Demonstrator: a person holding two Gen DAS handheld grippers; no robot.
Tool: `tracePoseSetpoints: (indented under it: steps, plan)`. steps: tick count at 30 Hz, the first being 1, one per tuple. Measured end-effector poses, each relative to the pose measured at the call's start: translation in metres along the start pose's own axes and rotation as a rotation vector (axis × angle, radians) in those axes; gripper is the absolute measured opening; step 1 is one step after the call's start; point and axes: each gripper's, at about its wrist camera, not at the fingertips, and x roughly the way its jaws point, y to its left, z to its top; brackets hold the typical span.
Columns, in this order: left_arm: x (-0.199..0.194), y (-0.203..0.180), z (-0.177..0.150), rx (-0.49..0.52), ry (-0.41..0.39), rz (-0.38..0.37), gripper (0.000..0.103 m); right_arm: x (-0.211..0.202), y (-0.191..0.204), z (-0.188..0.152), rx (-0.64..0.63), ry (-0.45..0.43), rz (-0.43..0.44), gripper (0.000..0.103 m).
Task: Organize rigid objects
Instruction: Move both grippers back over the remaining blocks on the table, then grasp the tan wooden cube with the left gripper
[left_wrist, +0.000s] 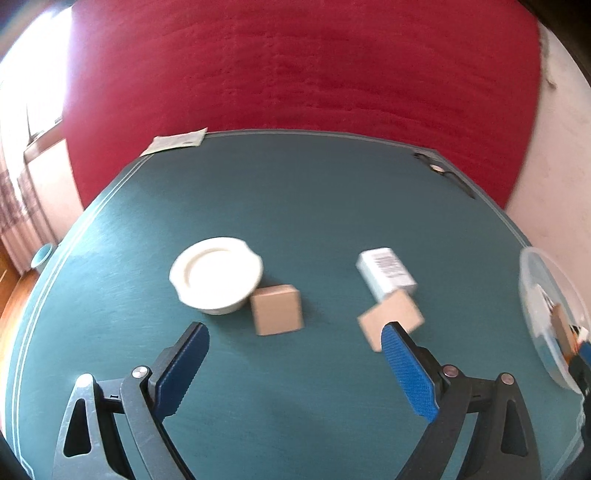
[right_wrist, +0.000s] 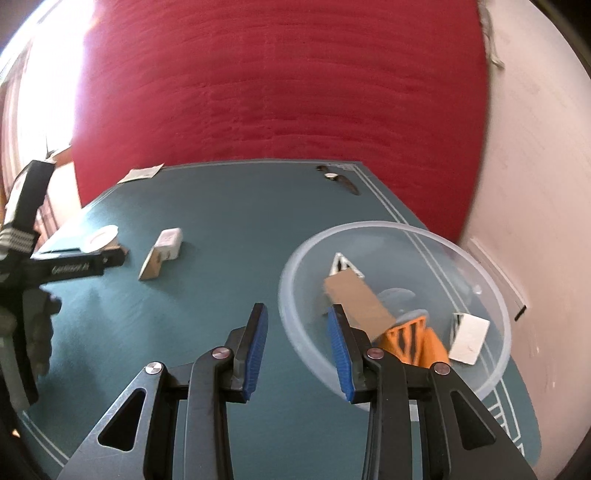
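My left gripper (left_wrist: 295, 332) is open wide above the green table (left_wrist: 295, 206). Just beyond its tips lies a small brown box (left_wrist: 279, 310), touching a white round dish (left_wrist: 216, 275). A second brown box (left_wrist: 391, 317) is partly hidden by the right finger, with a white barcode box (left_wrist: 386, 273) against it. My right gripper (right_wrist: 297, 312) hovers at the left rim of a clear plastic bowl (right_wrist: 369, 226), jaws narrowly apart with nothing between them. In the bowl lie a tilted cardboard box (right_wrist: 354, 299), an orange striped item (right_wrist: 413, 339) and a white box (right_wrist: 469, 339).
A paper slip (left_wrist: 177, 142) and a wristwatch (left_wrist: 439, 170) lie at the table's far corners. A red wall stands behind the table. The clear bowl (left_wrist: 535, 280) sits at the table's right edge. A gloved hand (right_wrist: 37, 332) holds the left gripper's frame.
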Motion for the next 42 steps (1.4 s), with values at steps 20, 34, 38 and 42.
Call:
tracePoseSetpoints:
  steps: [20,34,38,42]
  plan:
    - [0.032,0.018,0.016,-0.059,0.080,0.031,0.065,0.006,0.024,-0.011,-0.053,0.048,0.070,0.035]
    - [0.027,0.016,0.011,-0.017,0.072,0.009,0.032,0.013,0.038,-0.005,-0.051,0.086,0.150,0.035]
    - [0.022,0.018,0.008,-0.003,0.071,-0.012,0.032,0.023,0.049,0.005,-0.051,0.108,0.203,0.035]
    - [0.016,0.025,0.002,0.017,0.072,-0.025,0.032,0.039,0.059,0.017,-0.031,0.135,0.242,0.035]
